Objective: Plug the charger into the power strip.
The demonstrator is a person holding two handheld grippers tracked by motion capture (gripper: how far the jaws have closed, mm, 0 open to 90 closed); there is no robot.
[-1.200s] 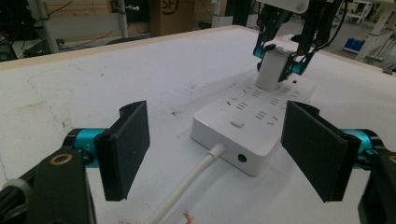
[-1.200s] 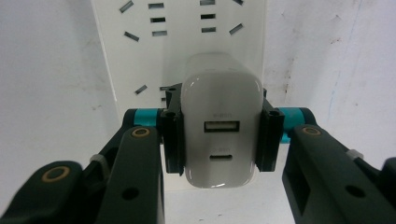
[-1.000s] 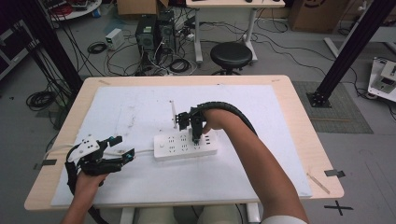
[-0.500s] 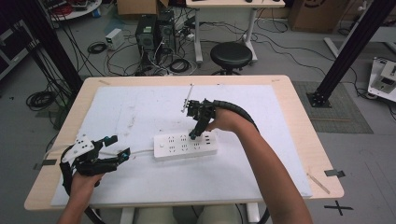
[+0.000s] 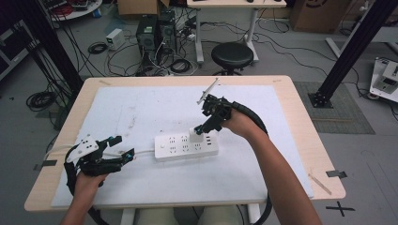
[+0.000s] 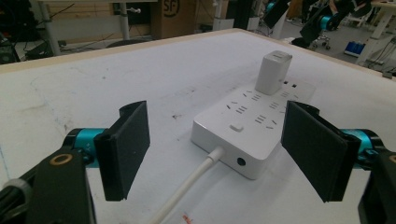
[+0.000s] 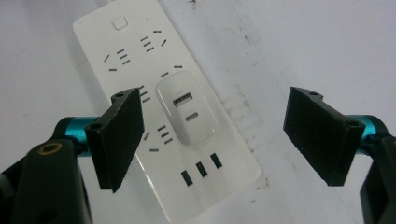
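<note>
A white power strip lies mid-table on the white mat, its cable running toward my left gripper. A white USB charger stands plugged into the strip; seen from above, the charger shows two ports. My right gripper hovers just above and behind it. Its jaws have just been opening and stand wide, and the right gripper touches nothing. My left gripper rests open on the mat, left of the strip's cable end, pads apart from it.
The mat covers most of the wooden table. Beyond the far edge stand a black stool, computer towers and floor cables. A black frame post rises at the right.
My right gripper has let go of the charger, opened, and lifted up and away toward the far right. The charger stays plugged in. My left gripper has not moved.
</note>
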